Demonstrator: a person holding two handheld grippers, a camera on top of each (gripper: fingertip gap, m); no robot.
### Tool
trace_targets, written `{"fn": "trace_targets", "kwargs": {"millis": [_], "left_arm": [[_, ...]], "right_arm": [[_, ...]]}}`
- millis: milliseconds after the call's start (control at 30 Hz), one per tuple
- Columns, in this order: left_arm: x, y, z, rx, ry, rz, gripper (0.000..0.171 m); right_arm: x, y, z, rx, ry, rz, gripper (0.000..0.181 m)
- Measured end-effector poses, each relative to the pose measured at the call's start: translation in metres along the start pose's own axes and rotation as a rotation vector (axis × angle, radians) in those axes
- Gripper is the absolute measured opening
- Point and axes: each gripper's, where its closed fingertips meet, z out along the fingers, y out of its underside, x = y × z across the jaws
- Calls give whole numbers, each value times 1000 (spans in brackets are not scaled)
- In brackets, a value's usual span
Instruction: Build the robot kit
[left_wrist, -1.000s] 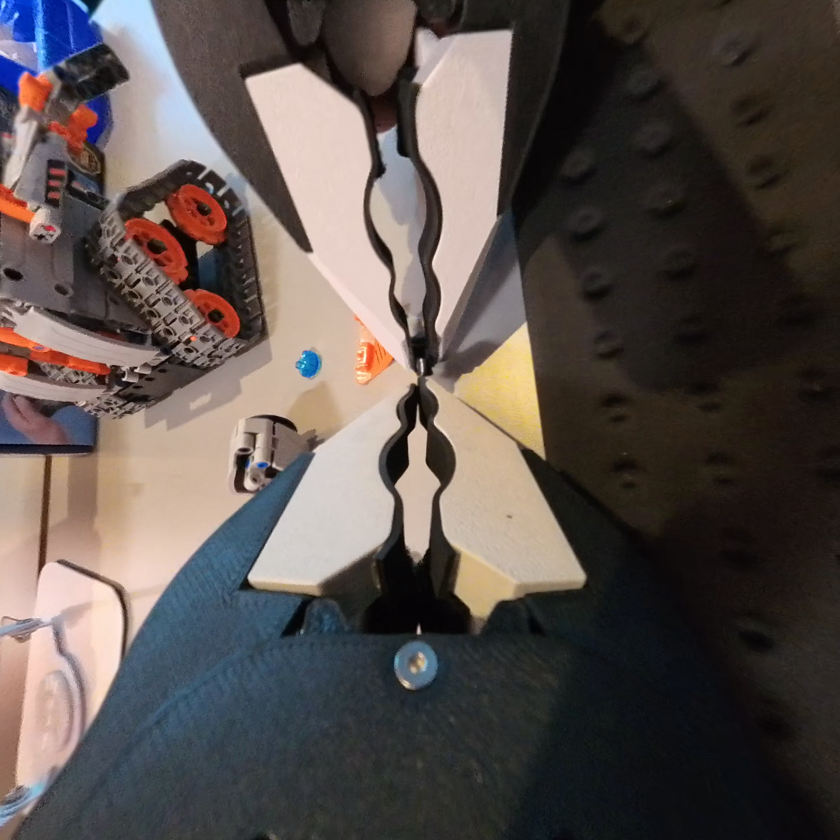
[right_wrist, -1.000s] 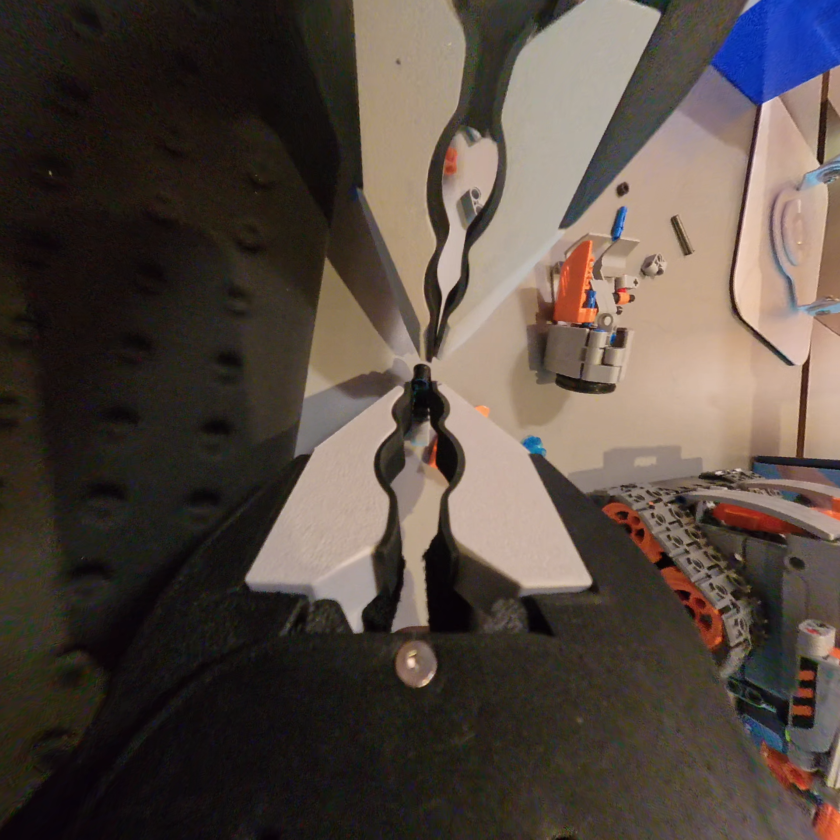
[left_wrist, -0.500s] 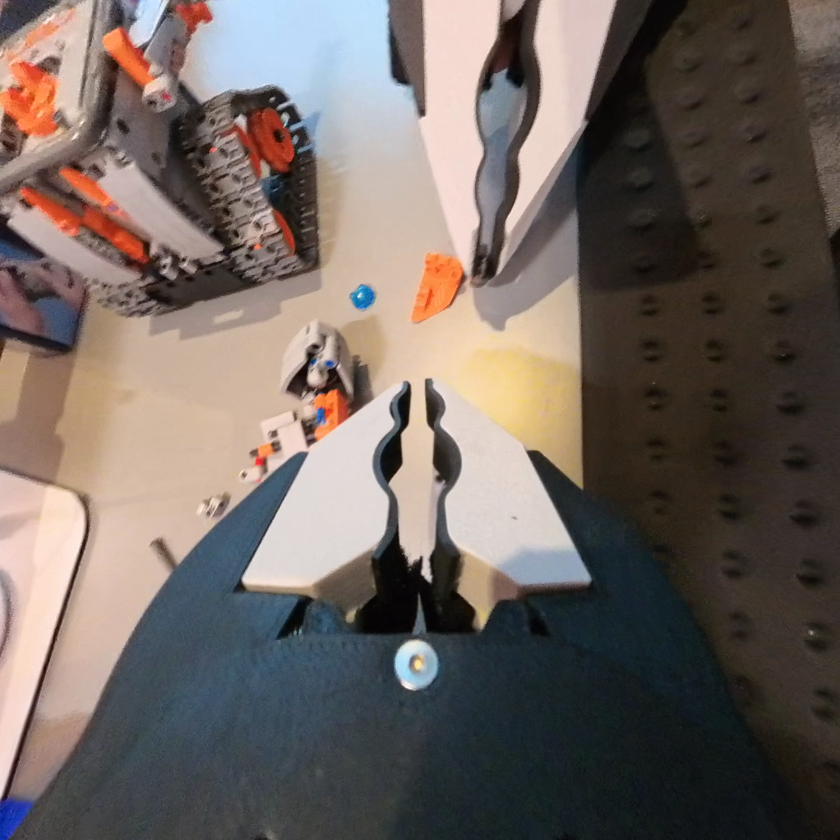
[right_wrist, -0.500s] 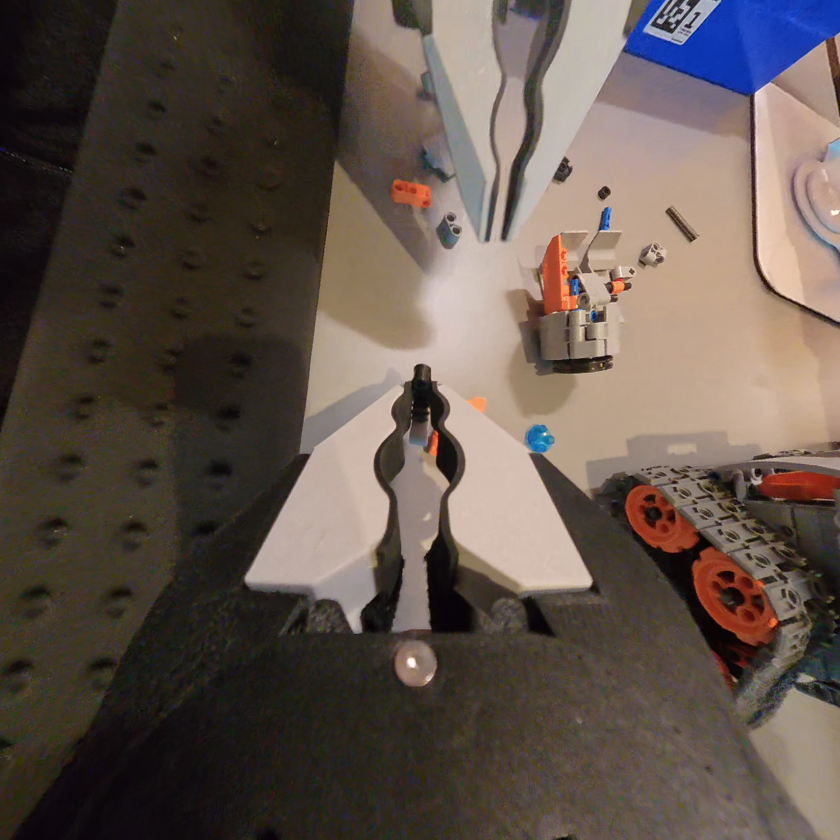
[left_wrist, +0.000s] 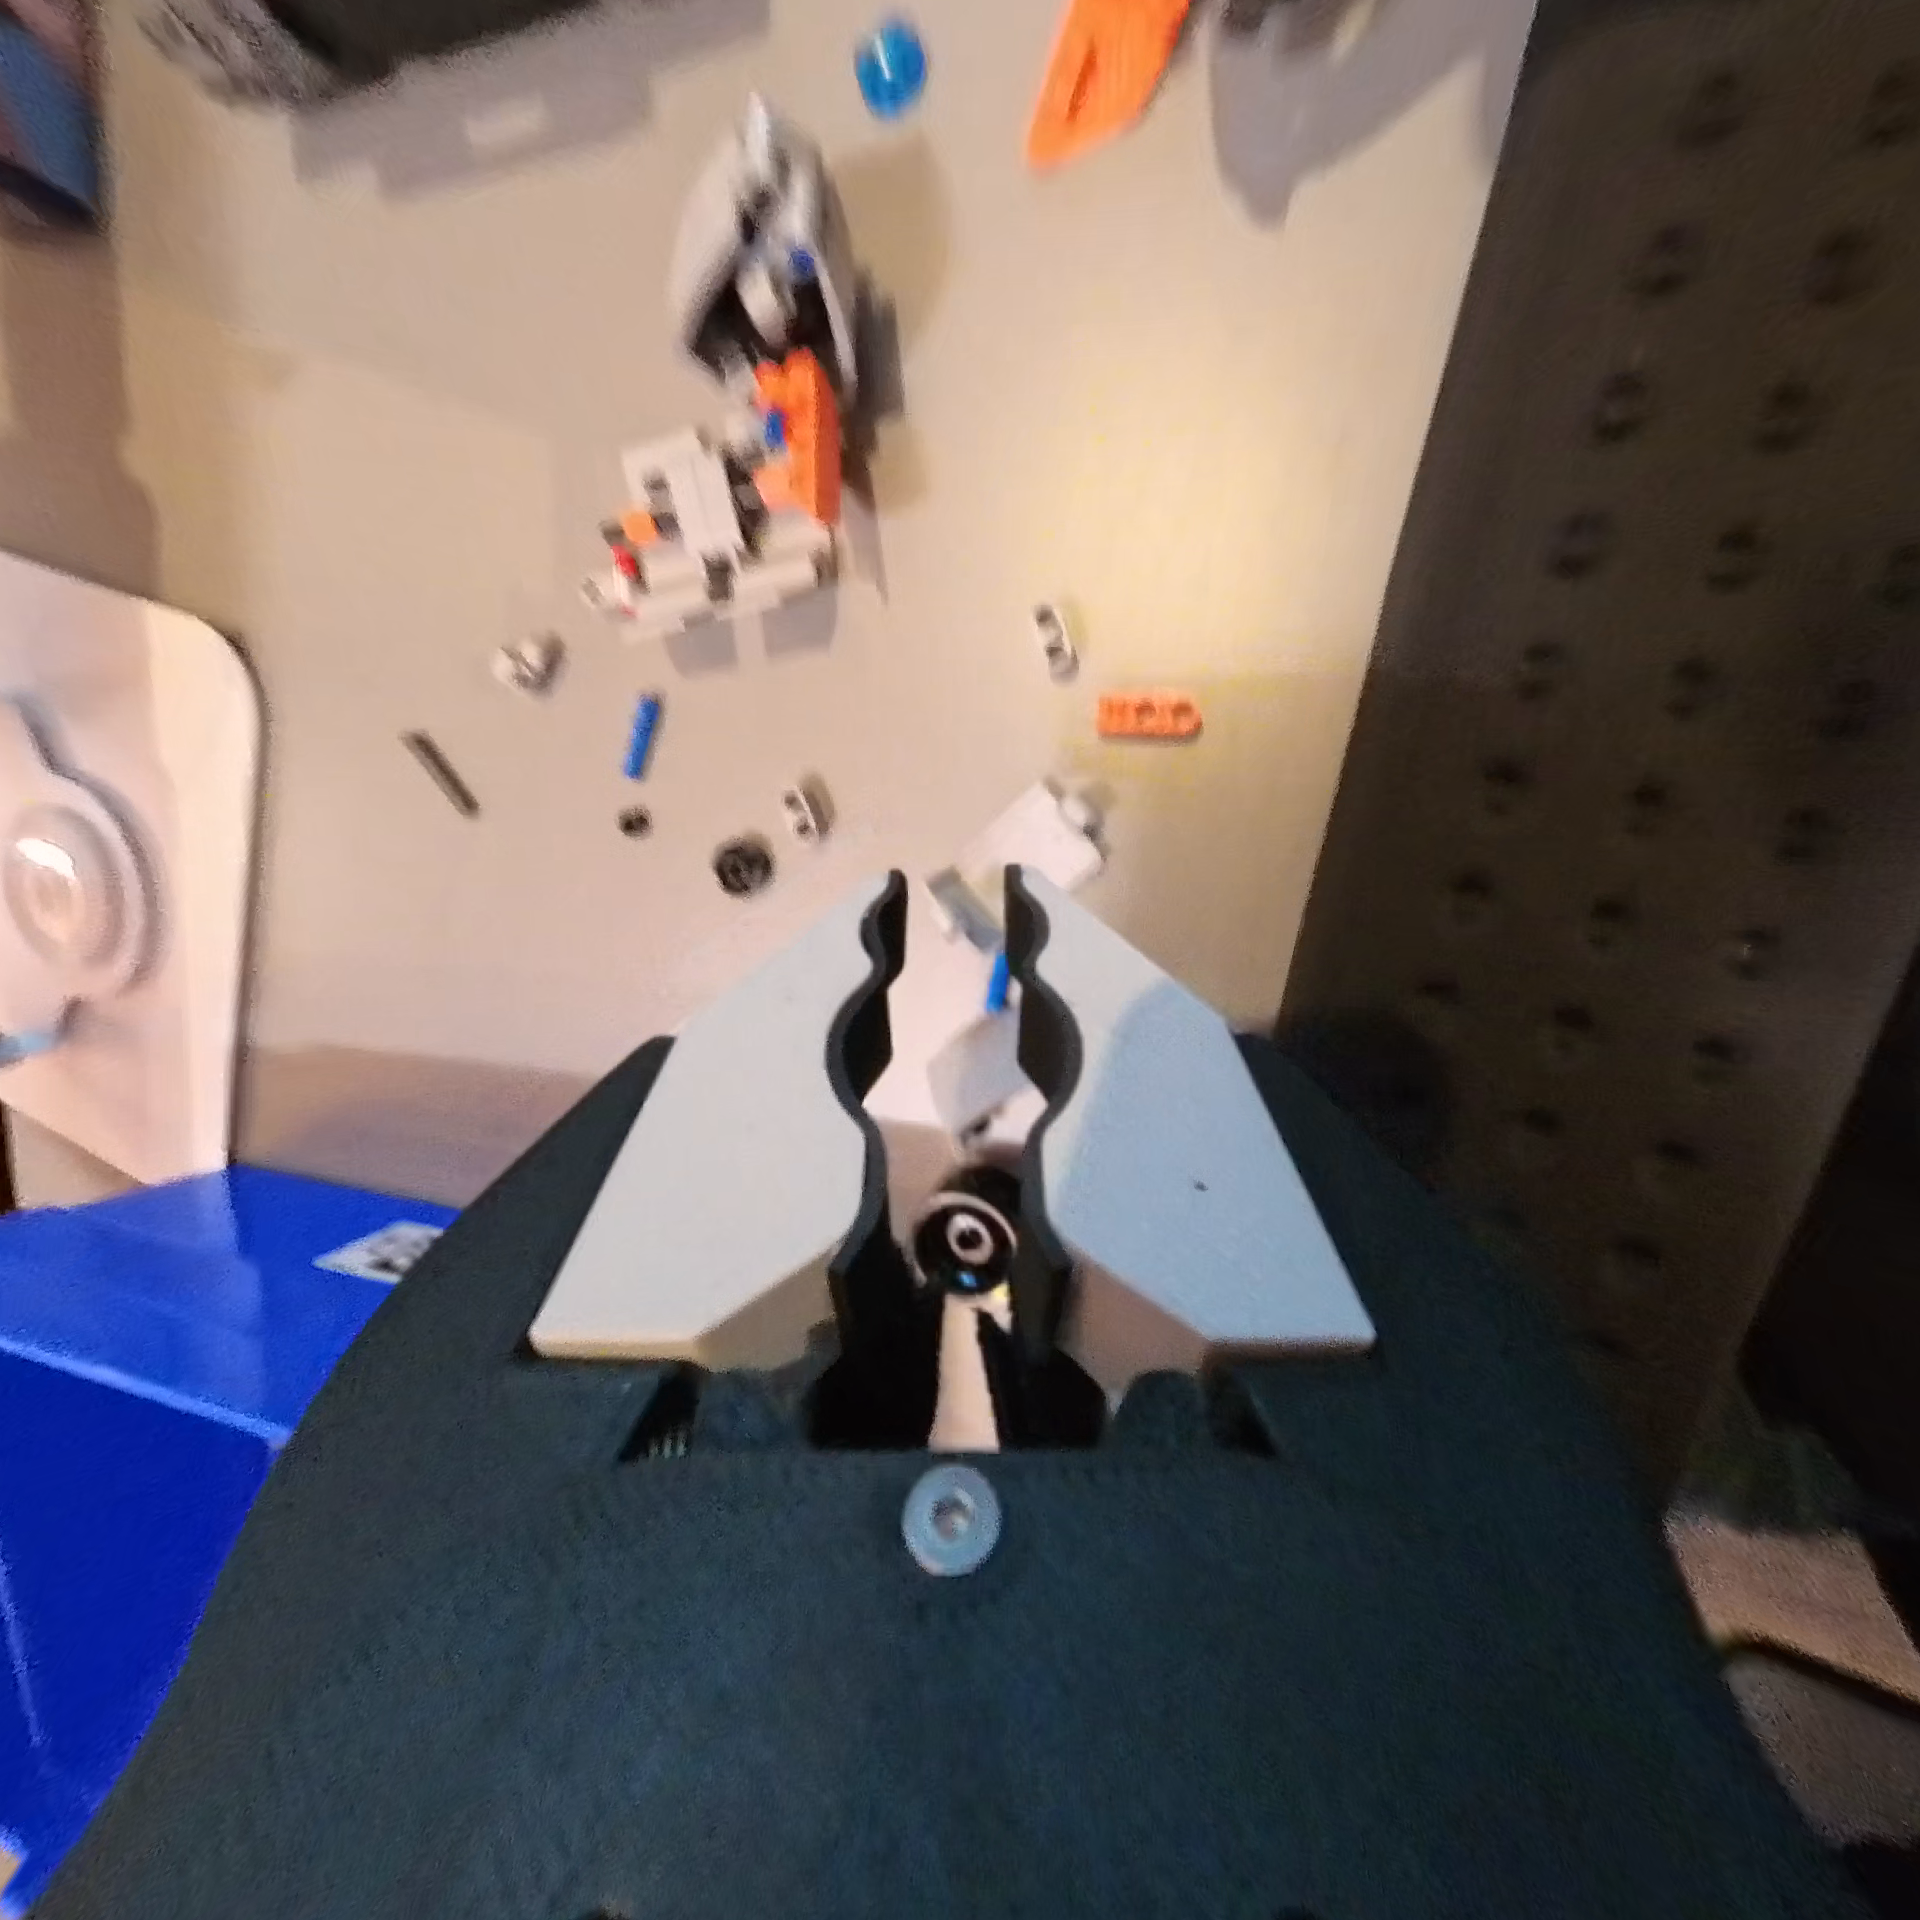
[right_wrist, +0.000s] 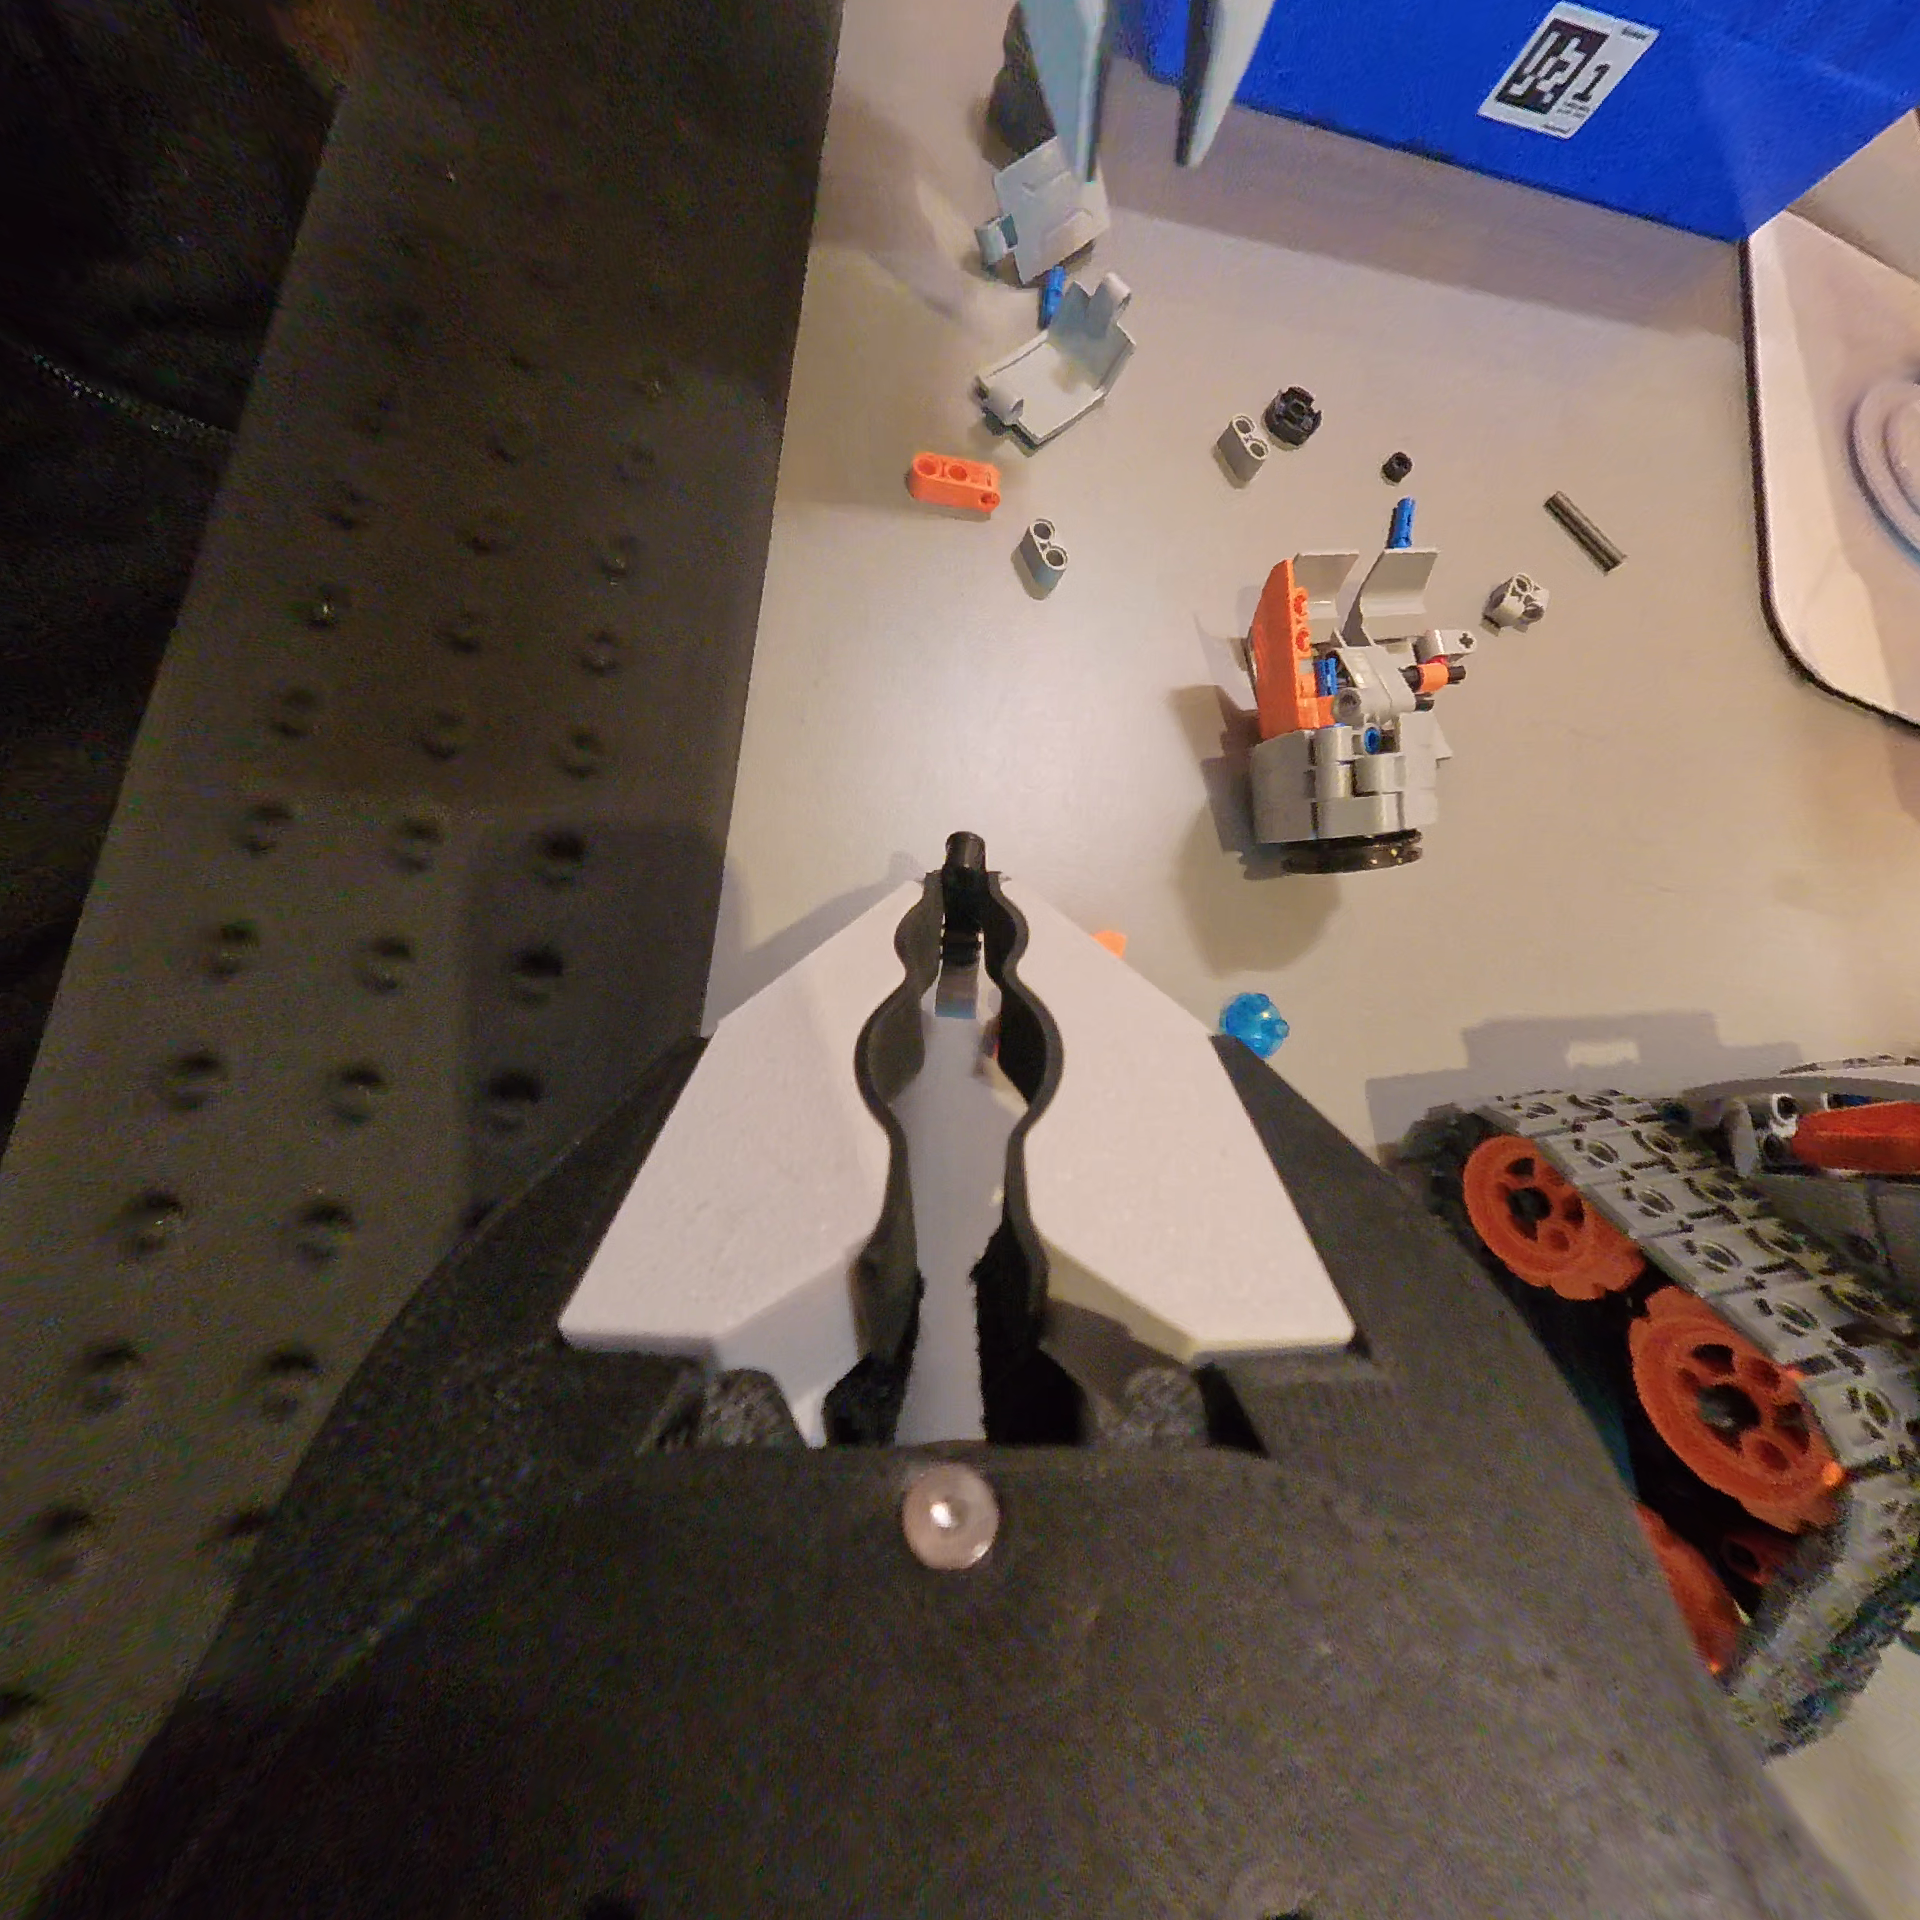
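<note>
My right gripper is shut on a small black pin that sticks out past the tips, held above the grey table. My left gripper is slightly open and empty, low over grey curved panels and a blue pin; a black wheel shows between its fingers. The view is blurred. In the right wrist view the left gripper hangs over those grey panels. A small grey and orange sub-assembly stands between the grippers; it also shows in the left wrist view.
A tracked grey vehicle with orange wheels sits at the right. Loose parts lie around: an orange beam, a blue stud, grey connectors, a black axle. A blue box, a white tray and a dark studded mat border the table. My left tips are about 20 cm from the blue stud, my right tips only 8 cm. It is also in sight in the left wrist view.
The grippers met tip to tip on the black pin, then parted. My left gripper let go, pulled back over the grey panels and opened a little. My right gripper keeps the pin.
</note>
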Motion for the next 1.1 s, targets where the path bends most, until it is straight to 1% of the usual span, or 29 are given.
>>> {"fn": "trace_targets", "kwargs": {"millis": [100,133,200,267,333,433,600,733,833,900,967,1033,1100], "left_arm": [[12,23,13,-105,35,7,18],[11,31,18,-143,22,16,18],[12,42,24,-179,21,4,20],[12,46,28,-180,26,-17,22],[12,48,31,-179,34,-31,19],[15,46,35,-160,62,-49,4],[14,45,36,-125,69,-72,2],[9,46,34,-95,4,-73,2],[8,35,15,-38,-46,-80,2],[13,14,0,50,-47,-68,2],[19,-11,-5,122,-46,-37,2],[35,-39,7,186,23,-10,2],[44,-56,28,201,50,11,2]], "right_arm": [[-2,2,2,-10,-10,-5,5],[-3,2,3,-10,-12,-6,5],[-3,2,3,-10,-13,-6,5],[-3,2,3,-10,-13,-6,5],[-3,2,3,-12,-14,-6,5],[-3,2,4,-13,-17,-7,5],[-4,2,4,-11,-21,-6,5],[-4,2,4,-6,-24,-3,5],[-4,-1,4,6,-26,5,5],[-4,-3,4,18,-24,10,5],[-4,-6,5,27,-25,15,5],[-6,-10,8,33,-29,13,5],[-8,-11,11,27,-32,7,4]]}}
